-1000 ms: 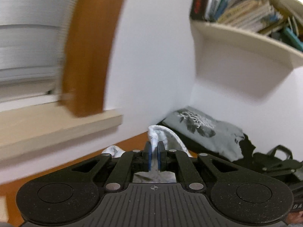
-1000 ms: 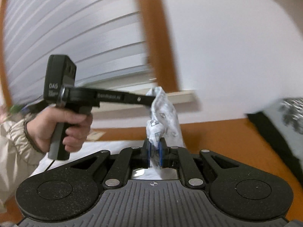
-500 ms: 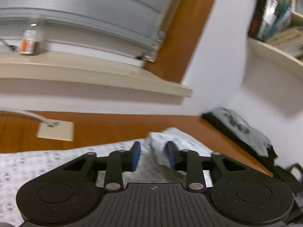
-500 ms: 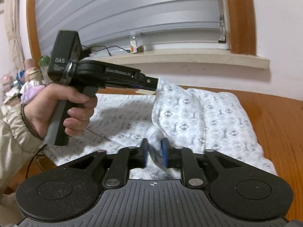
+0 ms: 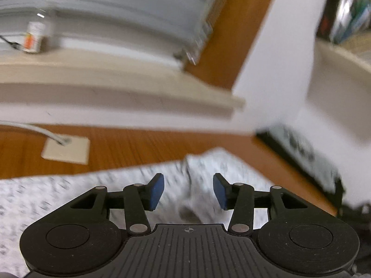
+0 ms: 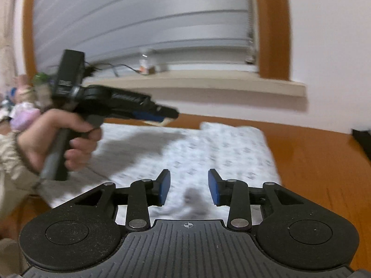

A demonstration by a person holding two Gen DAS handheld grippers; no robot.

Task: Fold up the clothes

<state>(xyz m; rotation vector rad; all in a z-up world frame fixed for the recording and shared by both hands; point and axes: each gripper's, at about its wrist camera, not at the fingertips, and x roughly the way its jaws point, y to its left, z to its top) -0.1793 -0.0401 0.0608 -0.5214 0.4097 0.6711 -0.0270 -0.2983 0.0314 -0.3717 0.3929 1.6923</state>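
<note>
A white garment with a small grey print [image 6: 222, 148] lies folded on the orange wooden table [image 6: 320, 162]. My right gripper [image 6: 189, 188] hovers over its near part, jaws opening, pads clear of the cloth. In the left wrist view the same garment [image 5: 229, 169] spreads under my left gripper [image 5: 188, 191], whose jaws are also opening with a low ridge of cloth lying loose between them, not pinched. The right wrist view shows the left gripper [image 6: 170, 115] from the side, held by a hand [image 6: 67, 141] in a beige sleeve above the garment's far left part.
A window sill [image 6: 208, 85] with a small bottle [image 5: 33, 37] runs along the back wall under grey blinds. A white cable and square plate [image 5: 66, 149] lie on the table. A grey and black garment pile [image 5: 308, 155] sits at the right under a bookshelf [image 5: 343, 53].
Both grippers came down with the raised fold of the garment and let go of it. The cloth now lies flat on the table, and both pairs of jaws have opened.
</note>
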